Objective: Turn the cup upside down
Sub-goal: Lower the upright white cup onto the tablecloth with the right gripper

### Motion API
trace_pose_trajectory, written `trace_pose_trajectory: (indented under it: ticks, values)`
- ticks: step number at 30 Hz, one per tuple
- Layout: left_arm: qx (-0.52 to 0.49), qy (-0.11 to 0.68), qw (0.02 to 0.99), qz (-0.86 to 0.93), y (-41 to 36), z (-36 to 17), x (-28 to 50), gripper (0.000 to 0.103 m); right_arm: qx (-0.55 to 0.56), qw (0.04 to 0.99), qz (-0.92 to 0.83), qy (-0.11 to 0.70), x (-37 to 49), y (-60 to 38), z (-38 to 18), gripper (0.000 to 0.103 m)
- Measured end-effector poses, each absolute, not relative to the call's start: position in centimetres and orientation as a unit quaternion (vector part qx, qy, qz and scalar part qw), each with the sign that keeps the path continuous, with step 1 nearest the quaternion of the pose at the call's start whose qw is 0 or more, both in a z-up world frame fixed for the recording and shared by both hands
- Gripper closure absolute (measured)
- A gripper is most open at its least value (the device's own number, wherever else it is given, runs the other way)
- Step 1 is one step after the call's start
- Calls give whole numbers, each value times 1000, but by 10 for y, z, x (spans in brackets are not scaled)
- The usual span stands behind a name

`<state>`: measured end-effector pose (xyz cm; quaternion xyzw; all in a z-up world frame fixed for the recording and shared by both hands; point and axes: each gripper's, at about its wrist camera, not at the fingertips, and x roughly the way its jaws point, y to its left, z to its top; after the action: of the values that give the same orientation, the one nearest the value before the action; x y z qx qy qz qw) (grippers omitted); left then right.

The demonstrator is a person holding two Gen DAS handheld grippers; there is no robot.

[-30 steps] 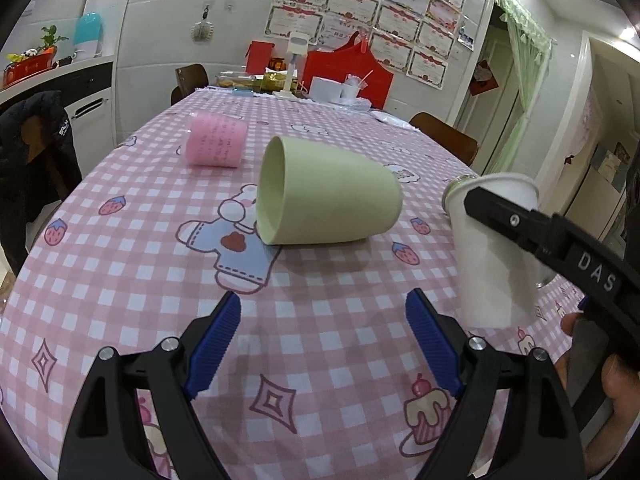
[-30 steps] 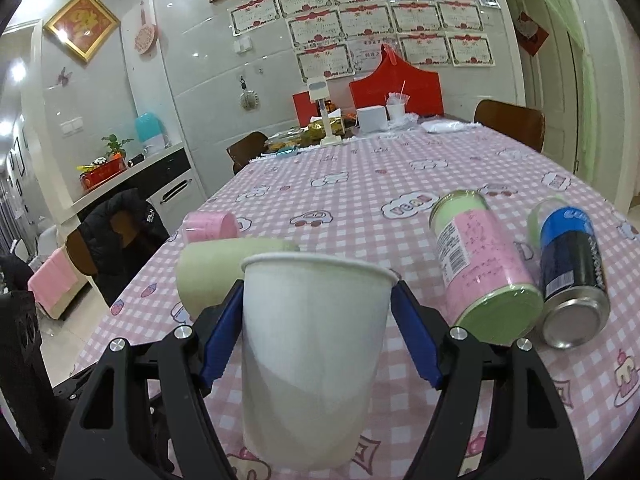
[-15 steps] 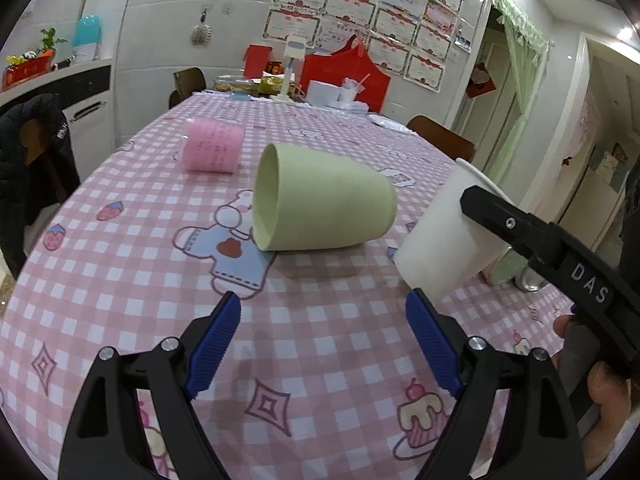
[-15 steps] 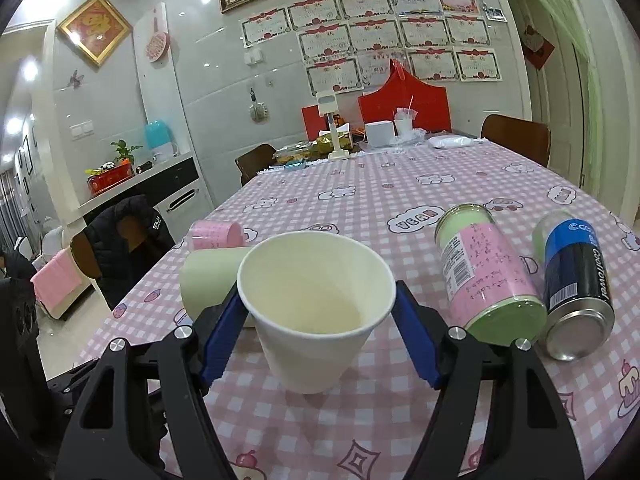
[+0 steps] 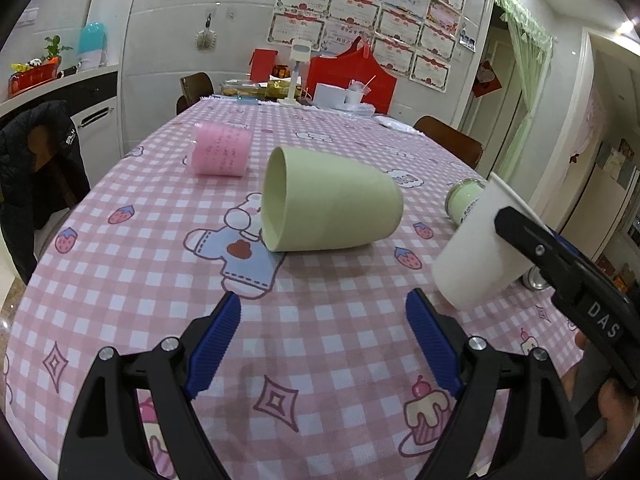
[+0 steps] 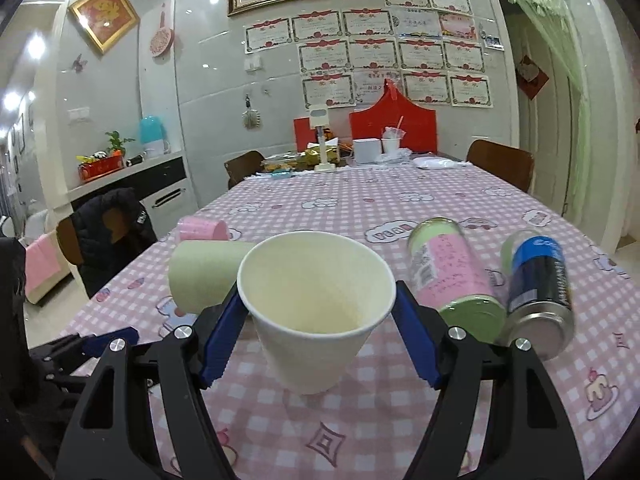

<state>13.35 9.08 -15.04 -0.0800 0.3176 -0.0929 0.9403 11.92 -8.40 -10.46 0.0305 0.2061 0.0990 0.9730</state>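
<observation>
My right gripper (image 6: 318,332) is shut on a white paper cup (image 6: 316,312), held above the table and tilted with its open mouth toward the camera. In the left wrist view the same cup (image 5: 476,256) shows at the right, tilted, base low and to the left, just above the cloth. My left gripper (image 5: 324,340) is open and empty, low over the pink checked tablecloth (image 5: 160,280). A pale green cup (image 5: 328,204) lies on its side ahead of the left gripper, mouth to the left.
A pink cup (image 5: 220,150) lies on its side farther back. A pink-and-green can (image 6: 452,276) and a blue-black can (image 6: 538,288) lie on the table at the right. Boxes and clutter (image 6: 360,152) stand at the far end. Chairs surround the table.
The right gripper has turned the white cup from upright to tilted, mouth toward its camera, and lifted it slightly. The left gripper has stayed open and nearly still.
</observation>
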Motion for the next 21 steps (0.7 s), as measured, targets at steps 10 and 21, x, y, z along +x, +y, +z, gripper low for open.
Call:
trace_pose_trajectory:
  ticks: [10,21]
  values:
    - [-60,311,944,-88,81,-143,125,20,33,967,104,228,111,-84,-111,33]
    - [-52,292,951,-86,79,-126,107,20,55,965,119,226,95,-90,-97,25]
